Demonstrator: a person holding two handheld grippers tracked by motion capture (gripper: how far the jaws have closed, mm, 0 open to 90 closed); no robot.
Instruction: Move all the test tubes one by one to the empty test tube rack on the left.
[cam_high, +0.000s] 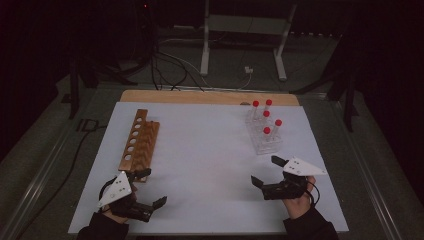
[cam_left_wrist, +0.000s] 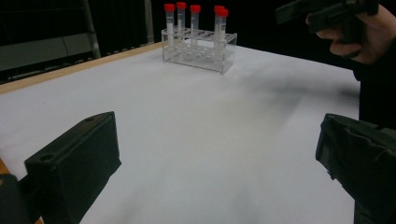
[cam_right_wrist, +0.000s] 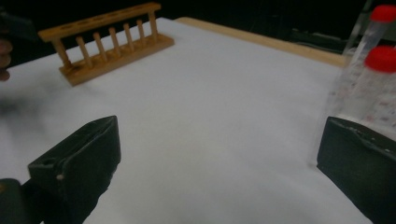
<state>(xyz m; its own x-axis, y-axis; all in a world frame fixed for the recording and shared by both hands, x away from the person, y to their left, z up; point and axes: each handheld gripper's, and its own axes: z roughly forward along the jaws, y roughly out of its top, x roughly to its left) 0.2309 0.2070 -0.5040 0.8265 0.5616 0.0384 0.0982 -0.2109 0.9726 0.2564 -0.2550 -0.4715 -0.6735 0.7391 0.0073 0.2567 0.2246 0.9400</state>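
on the white table sheet (cam_high: 200, 165) the red-capped tubes (cam_high: 266, 131) stand upright in their clear rack (cam_high: 267, 145) just beyond the right gripper (cam_high: 267, 172), nearer than the left gripper (cam_high: 150, 187); both gape, holding nothing.

White-topped table (cam_high: 210, 150) with wooden far edge; carrying wooden tube rack (cam_high: 139, 144) at left, clear rack (cam_high: 263, 135) of red-capped tubes (cam_high: 266, 131) at right.

Wooden rack (cam_high: 139, 141) left, clear rack (cam_high: 263, 132) w/ red-capped tubes (cam_high: 266, 131) right, both grippers (cam_high: 148, 188) (cam_high: 265, 171) jaws apart
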